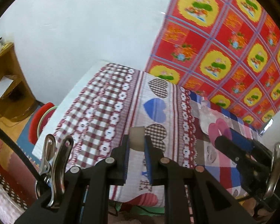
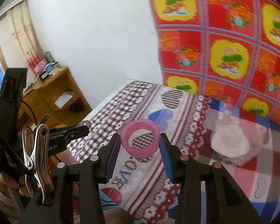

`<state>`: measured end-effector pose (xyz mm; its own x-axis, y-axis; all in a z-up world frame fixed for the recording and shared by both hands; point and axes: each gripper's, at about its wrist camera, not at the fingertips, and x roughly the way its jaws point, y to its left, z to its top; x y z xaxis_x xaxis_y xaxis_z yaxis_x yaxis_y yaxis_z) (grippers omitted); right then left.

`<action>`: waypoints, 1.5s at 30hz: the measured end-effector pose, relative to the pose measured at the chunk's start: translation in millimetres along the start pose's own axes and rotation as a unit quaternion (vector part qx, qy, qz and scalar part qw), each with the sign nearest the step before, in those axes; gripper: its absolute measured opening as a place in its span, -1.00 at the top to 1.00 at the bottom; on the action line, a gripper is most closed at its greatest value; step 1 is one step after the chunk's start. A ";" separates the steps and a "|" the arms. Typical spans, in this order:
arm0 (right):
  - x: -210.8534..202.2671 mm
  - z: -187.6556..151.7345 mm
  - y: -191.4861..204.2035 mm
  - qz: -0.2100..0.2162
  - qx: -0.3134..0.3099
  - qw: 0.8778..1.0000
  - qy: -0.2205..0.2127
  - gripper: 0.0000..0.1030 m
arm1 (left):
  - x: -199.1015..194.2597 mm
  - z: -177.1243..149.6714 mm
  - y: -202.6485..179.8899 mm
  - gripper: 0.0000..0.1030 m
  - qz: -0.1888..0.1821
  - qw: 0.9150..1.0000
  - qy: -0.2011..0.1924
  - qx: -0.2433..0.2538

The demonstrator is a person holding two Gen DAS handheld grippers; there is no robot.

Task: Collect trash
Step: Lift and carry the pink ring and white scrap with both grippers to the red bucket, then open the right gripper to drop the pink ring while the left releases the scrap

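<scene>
My left gripper (image 1: 136, 140) is shut on a pale tape roll (image 1: 137, 138) held edge-on between its blue pads, above the patterned bedspread (image 1: 106, 104). My right gripper (image 2: 140, 141) is shut on a pink tape ring (image 2: 140, 138), its hole facing the camera. In the left wrist view the right gripper (image 1: 222, 140) comes in from the right with the pink ring (image 1: 219, 128) at its tip. In the right wrist view the left gripper (image 2: 84, 126) shows at the left. A clear crumpled plastic bottle (image 2: 231, 140) lies on the bed at the right; it also shows in the left wrist view (image 1: 211, 115).
A red and yellow floral cloth (image 1: 224, 46) hangs behind the bed. A wooden shelf unit (image 2: 54, 97) with small boxes on top stands at the left by a white wall. A red stool (image 1: 39, 121) sits beside the bed's left edge.
</scene>
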<state>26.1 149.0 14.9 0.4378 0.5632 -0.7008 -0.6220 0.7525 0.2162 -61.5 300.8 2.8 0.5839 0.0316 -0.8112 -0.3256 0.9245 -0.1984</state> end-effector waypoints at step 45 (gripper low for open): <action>202.6 72.0 226.0 0.071 -0.047 0.995 0.060 0.16 | 37.9 39.3 322.6 0.69 0.036 0.989 0.016 -0.142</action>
<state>21.0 457.7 -29.2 0.2639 0.6128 -0.7449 -0.7324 0.6298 0.2587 -115.2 615.1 -70.3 0.5287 0.0777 -0.8453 -0.5641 0.7763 -0.2814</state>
